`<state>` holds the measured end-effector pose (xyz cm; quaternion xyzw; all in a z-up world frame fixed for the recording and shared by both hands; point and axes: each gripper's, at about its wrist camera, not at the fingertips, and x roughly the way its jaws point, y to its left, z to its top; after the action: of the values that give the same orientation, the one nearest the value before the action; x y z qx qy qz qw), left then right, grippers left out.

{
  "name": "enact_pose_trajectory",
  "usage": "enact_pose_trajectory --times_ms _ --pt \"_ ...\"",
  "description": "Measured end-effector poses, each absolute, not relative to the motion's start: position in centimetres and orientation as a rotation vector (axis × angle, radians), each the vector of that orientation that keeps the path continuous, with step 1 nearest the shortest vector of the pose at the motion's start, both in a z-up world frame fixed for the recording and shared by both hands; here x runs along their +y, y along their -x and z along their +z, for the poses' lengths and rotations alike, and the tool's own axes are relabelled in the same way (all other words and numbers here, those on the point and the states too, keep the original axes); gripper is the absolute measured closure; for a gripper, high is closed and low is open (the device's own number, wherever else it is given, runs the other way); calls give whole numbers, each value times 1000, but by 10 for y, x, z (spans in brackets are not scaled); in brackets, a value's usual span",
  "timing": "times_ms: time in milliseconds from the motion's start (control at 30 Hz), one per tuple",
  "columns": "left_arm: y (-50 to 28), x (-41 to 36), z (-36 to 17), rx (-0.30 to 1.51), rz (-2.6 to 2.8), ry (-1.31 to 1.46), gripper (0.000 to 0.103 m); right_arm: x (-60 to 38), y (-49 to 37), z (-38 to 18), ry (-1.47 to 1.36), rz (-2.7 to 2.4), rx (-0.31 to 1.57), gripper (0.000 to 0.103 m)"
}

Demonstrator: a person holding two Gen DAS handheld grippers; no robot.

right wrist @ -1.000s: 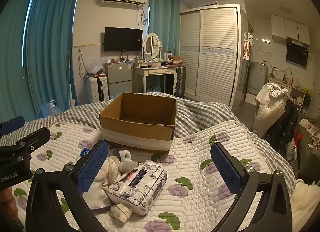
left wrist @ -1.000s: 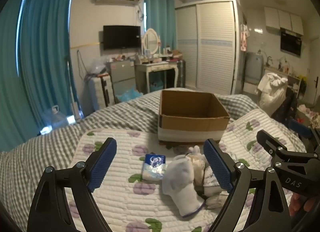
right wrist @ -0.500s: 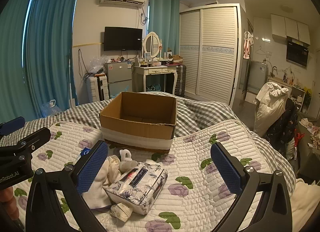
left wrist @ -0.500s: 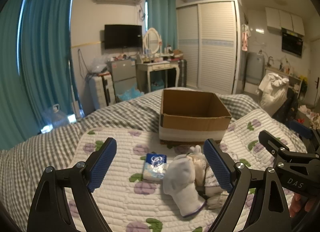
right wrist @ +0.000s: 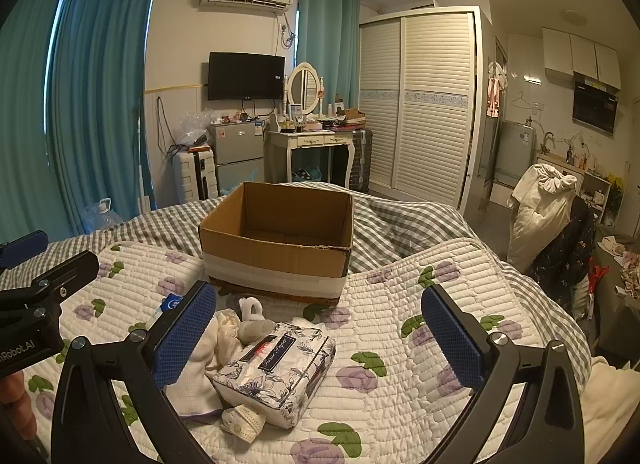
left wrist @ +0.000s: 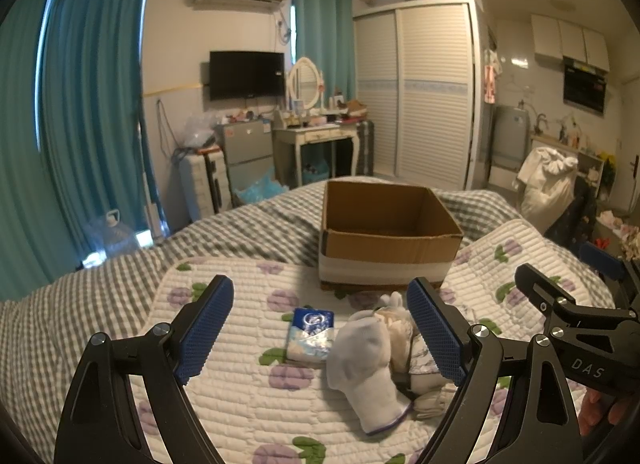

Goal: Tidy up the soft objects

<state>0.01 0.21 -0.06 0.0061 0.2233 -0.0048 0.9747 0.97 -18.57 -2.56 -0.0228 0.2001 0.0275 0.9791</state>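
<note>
Above the quilted bedspread [right wrist: 400,344], the left gripper [left wrist: 320,328] and the right gripper [right wrist: 320,328] both hover with jaws spread wide and nothing between them. Just beneath them lies a small heap of soft things: a white sock [left wrist: 368,368], a blue tissue packet [left wrist: 310,330], a floral tissue pack [right wrist: 280,372], a face mask [right wrist: 242,422] and what may be a plush toy [right wrist: 250,314], half buried and hard to make out. Behind the heap, close to it, stands the open cardboard box [right wrist: 276,260], apparently empty. Because the items overlap, a careless pinch could lift two together or drag the sock off; the limp mask might slip free before reaching the box.
</note>
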Motion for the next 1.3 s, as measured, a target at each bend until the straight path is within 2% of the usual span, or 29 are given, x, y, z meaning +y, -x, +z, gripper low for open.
enact_pose_trajectory --times_ms 1300 --pt "2 5 -1 450 -11 -12 13 -185 -10 -26 48 56 406 0"
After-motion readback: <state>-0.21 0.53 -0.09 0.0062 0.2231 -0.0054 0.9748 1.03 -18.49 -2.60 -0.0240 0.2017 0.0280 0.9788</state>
